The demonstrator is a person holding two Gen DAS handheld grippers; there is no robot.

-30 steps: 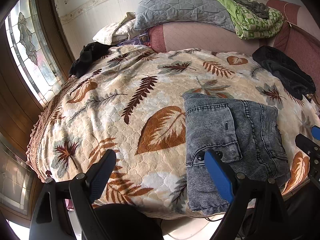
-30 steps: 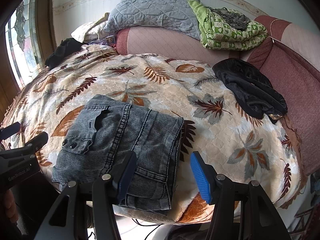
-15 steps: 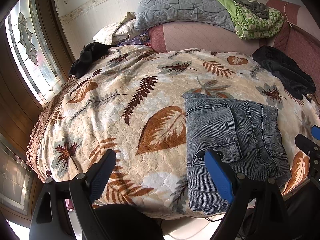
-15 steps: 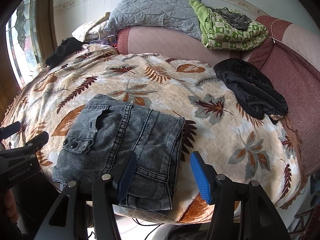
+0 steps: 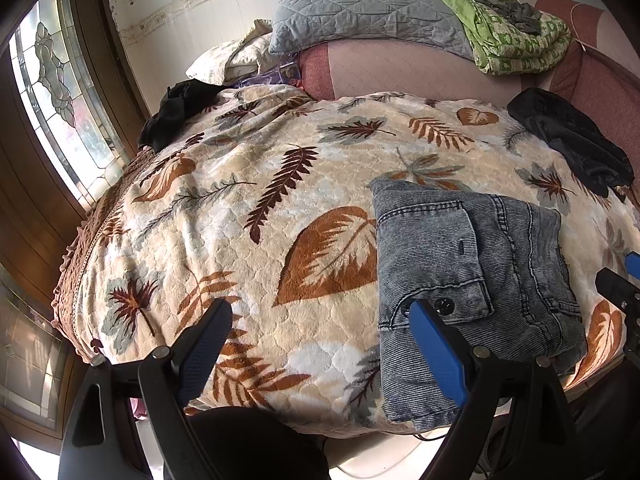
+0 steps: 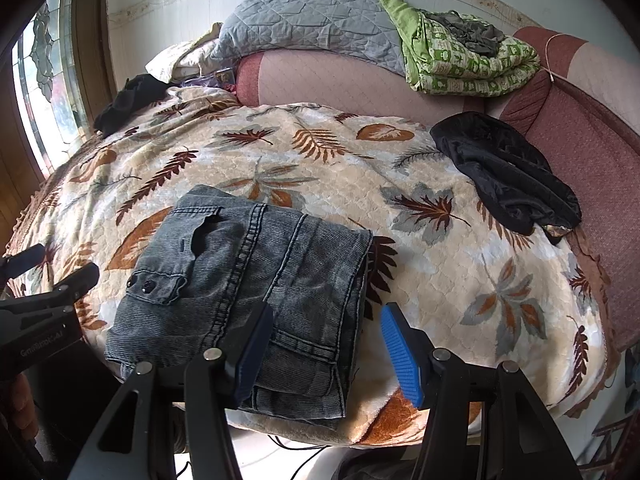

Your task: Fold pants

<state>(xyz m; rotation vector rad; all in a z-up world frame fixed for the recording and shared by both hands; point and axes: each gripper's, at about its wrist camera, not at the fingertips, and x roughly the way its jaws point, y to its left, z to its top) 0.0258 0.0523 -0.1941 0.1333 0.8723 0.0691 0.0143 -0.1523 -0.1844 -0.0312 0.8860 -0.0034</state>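
Daylight from a stained-glass window (image 5: 60, 120) is falling across a bed covered by a leaf-patterned blanket (image 5: 280, 208). Grey denim pants (image 5: 468, 264) are lying folded into a compact rectangle near the blanket's front edge, buttoned pocket flap facing up. Left tool (image 5: 320, 344) is hovering above the front edge, jaws standing wide apart with only blanket between them; its blue pad is overlapping the pants' near left corner in view, contact not determinable. Right tool (image 6: 326, 344) is hovering over the pants' near right corner, jaws partly apart and gripping nothing. A black garment (image 6: 508, 176) is lying well apart at the right, and a green quilt (image 6: 460, 60) is sitting on the pink headboard (image 6: 340, 80).
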